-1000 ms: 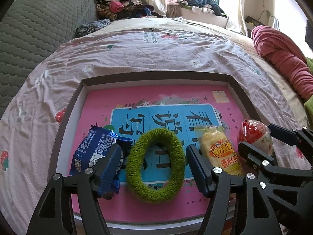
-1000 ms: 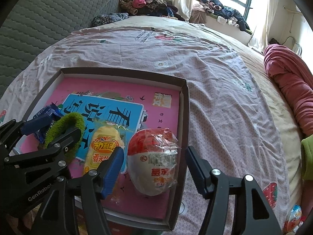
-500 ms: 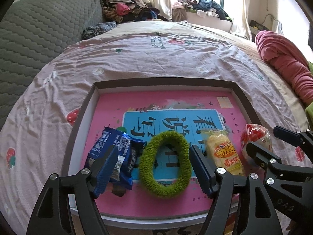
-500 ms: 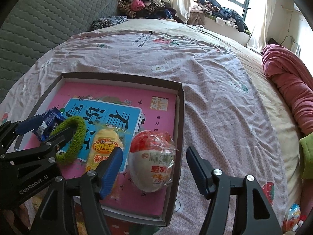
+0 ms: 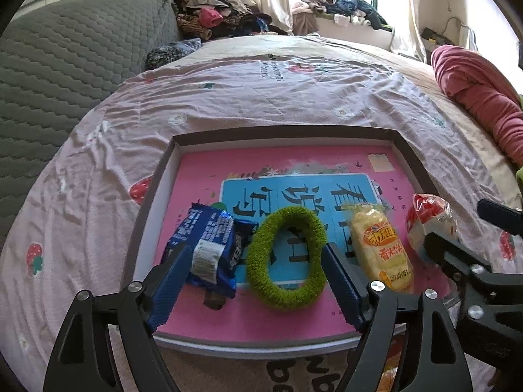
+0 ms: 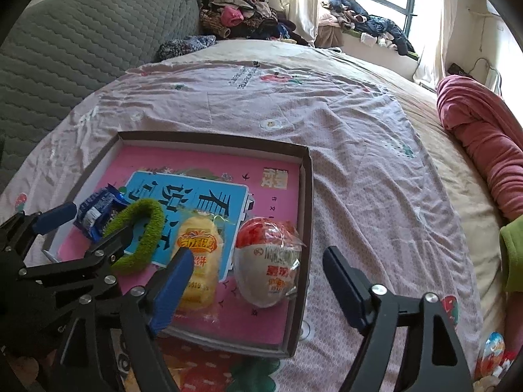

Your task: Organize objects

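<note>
I take the shallow tray (image 5: 157,176) with the pink printed bottom as my landmark; it lies on the bed's strawberry-print sheet (image 5: 261,98). Along its near edge four things sit in a row. A blue snack packet (image 5: 209,245) is at the left end, and a green fuzzy ring (image 5: 286,258) lies just beside it. Next comes a yellow snack pack (image 5: 380,248), and a red-and-white wrapped egg-shaped snack (image 6: 269,261) is nearest the tray's right wall.

My left gripper (image 5: 256,285) hovers over the tray's near edge, its fingers (image 5: 170,287) spreading wider. The ring and part of the packet lie in the gap, and neither is pressed. My right gripper (image 6: 258,289) hangs over the tray's near right corner, fingers (image 6: 171,289) also opening. The egg-shaped snack rests free on the tray between them.
</note>
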A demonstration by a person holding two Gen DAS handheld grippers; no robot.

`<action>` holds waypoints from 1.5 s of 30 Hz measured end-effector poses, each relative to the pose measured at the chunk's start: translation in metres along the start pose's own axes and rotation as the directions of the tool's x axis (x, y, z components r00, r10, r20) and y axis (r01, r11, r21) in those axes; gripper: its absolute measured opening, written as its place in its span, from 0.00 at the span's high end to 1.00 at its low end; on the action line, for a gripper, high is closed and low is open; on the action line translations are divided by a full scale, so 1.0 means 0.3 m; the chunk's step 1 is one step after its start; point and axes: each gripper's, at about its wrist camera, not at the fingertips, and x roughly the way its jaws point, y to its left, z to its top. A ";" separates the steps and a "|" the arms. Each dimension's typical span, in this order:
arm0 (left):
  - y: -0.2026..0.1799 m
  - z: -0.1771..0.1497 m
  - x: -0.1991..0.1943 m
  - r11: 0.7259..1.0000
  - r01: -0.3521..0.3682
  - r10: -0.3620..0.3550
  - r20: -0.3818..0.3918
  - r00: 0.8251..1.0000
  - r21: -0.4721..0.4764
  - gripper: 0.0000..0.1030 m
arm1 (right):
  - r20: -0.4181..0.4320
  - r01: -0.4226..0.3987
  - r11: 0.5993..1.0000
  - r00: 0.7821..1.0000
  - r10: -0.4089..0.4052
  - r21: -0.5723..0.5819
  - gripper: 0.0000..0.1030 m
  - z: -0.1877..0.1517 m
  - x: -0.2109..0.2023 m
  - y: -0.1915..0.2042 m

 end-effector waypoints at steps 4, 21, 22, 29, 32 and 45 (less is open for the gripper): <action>0.015 -0.014 -0.024 1.000 -0.004 0.004 0.003 1.000 -0.005 0.20 | 0.021 -0.005 1.000 1.000 0.005 0.013 0.15 -0.006 -0.038 -0.003; 0.085 -0.049 -0.115 0.999 -0.003 0.003 0.004 1.000 -0.046 0.15 | 0.032 0.005 0.999 0.999 -0.006 0.035 0.07 -0.023 -0.114 0.019; 0.087 -0.051 -0.125 0.999 -0.004 0.005 0.010 1.000 -0.040 0.15 | 0.033 0.008 0.999 0.999 -0.009 0.038 0.07 -0.024 -0.120 0.018; 0.109 -0.048 -0.168 0.998 0.005 -0.005 0.005 1.000 -0.056 0.15 | 0.039 0.006 0.999 0.999 -0.008 0.048 0.07 -0.023 -0.181 0.020; 0.117 -0.039 -0.195 0.998 0.009 -0.009 0.007 1.000 -0.064 0.15 | 0.049 0.009 0.999 0.999 -0.011 0.038 0.07 -0.015 -0.221 0.029; 0.147 -0.038 -0.361 0.999 0.001 0.000 0.030 1.000 -0.053 0.15 | 0.081 0.007 1.000 0.997 -0.009 0.024 0.06 0.003 -0.391 0.074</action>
